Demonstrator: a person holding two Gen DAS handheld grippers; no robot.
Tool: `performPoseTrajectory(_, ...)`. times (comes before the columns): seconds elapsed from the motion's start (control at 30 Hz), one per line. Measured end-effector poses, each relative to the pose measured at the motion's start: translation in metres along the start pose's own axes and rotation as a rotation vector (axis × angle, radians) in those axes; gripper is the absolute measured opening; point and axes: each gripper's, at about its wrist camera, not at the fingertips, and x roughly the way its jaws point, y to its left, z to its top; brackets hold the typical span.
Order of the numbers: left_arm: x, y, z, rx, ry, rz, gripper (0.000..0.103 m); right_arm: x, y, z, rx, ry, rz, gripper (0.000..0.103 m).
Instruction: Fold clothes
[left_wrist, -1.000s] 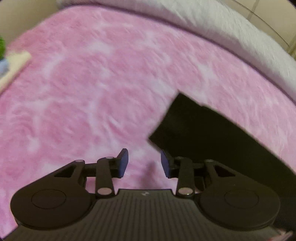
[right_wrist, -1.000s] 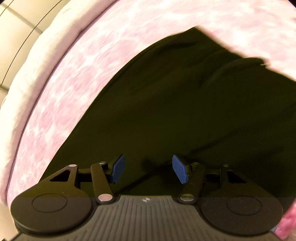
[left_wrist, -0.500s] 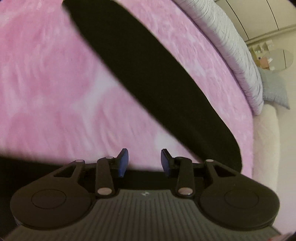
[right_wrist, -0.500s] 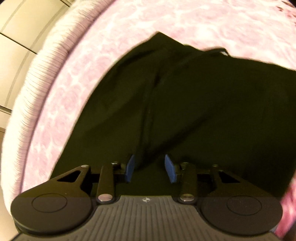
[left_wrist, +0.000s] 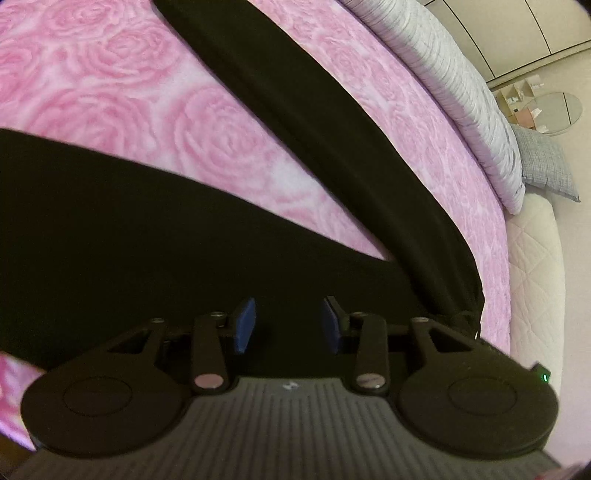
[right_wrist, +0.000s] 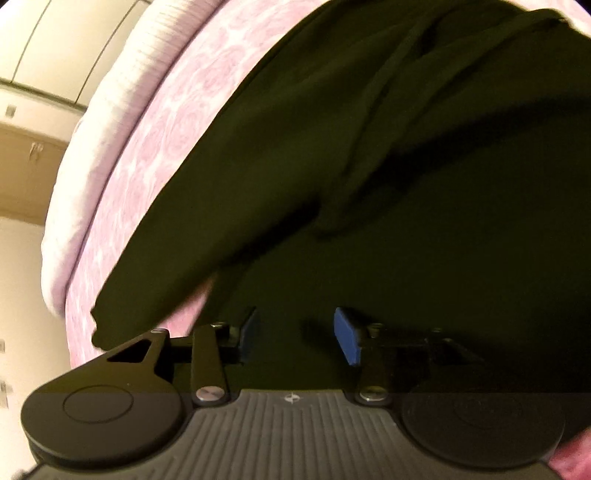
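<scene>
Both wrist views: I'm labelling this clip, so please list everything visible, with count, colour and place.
black garment: one, black, spread on the blanket, a long part running to the far side
blanket: one, pink rose pattern, covering the bed
duvet: one, grey-white, along the bed's edge
pillow: one, grey checked, at the bed's end
left tool: one, black with blue pads, open over the garment
right tool: one, same, open over the garment
</scene>
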Motion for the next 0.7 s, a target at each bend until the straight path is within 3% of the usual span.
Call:
performPoseTrajectory(0.1,-0.012,0.000,-0.025,-0.024,-0.020,0.014,0.038,-0.045,-0.041,-0.002,0.024,-0.051,-0.031,0.051)
performPoseTrajectory(0.3,-0.035,0.004,-0.077,-0.094,-0.051,0.039,0.038,-0.161,-0.168,0.010,0.217,-0.306,-0.204,0.054)
performPoseTrajectory(0.43,-0.044,0.008,-0.108,-0.133,-0.036,0.050,0.038,-0.172,-0.208,0.025,0.289,-0.344,-0.190,0.054)
performPoseTrajectory(0.5,-0.051,0.011,-0.116,-0.135,-0.035,0.064,0.038,-0.165,-0.204,0.027,0.264,-0.330,-0.200,0.052)
performPoseTrajectory(0.53,-0.055,0.014,-0.119,-0.139,-0.037,0.072,0.038,-0.161,-0.202,0.028,0.252,-0.323,-0.206,0.044)
performPoseTrajectory(0.57,-0.059,0.017,-0.122,-0.143,-0.039,0.081,0.038,-0.158,-0.199,0.029,0.239,-0.316,-0.211,0.013)
performPoseTrajectory(0.6,-0.062,0.022,-0.123,-0.150,-0.045,0.091,0.038,-0.154,-0.197,0.030,0.227,-0.308,-0.217,0.005)
performPoseTrajectory(0.7,-0.077,0.039,-0.125,-0.177,-0.068,0.123,0.038,-0.164,-0.184,0.026,0.162,-0.348,-0.261,0.000)
